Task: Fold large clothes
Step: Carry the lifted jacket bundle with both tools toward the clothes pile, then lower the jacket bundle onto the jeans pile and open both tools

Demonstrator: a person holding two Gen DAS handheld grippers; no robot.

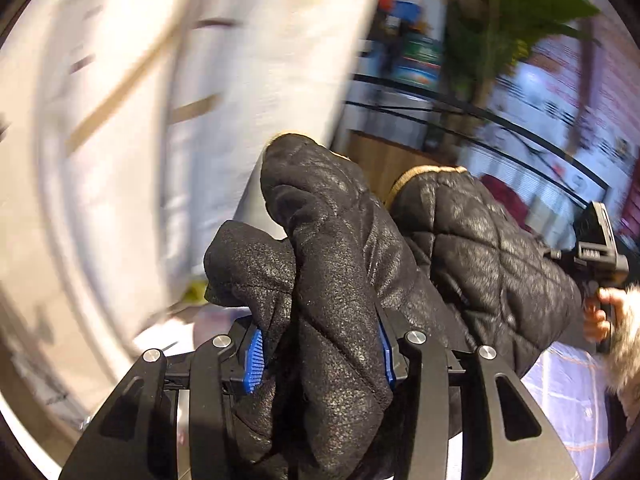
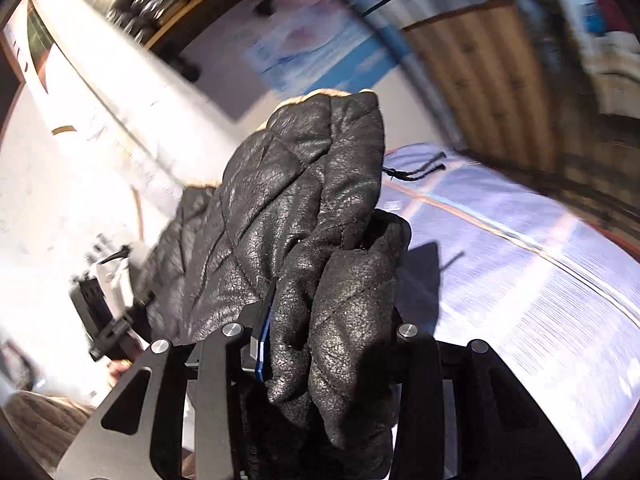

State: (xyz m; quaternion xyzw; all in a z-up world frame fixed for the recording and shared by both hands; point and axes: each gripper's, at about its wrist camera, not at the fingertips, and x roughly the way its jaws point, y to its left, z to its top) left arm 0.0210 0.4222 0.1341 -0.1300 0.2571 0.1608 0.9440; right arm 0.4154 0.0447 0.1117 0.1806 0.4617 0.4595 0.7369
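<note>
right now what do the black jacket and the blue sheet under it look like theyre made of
Black jacket: looks like faux leather or coated fabric, quilted; slight sheen, grainy surface, diamond stitching, tan trim at its edge. Blue sheet: seems thin woven cloth, matte, pale blue with lighter stripes; too blurred to be sure.

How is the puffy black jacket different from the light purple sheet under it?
The black quilted jacket is dark, shiny and bunched up thick; the pale lilac checked sheet is light, thin and spread flat. The jacket is lifted, clamped by the left gripper and the right gripper; the sheet lies untouched below. The jacket has diamond stitching; the sheet has straight lines. Both are soft cloth.
</note>
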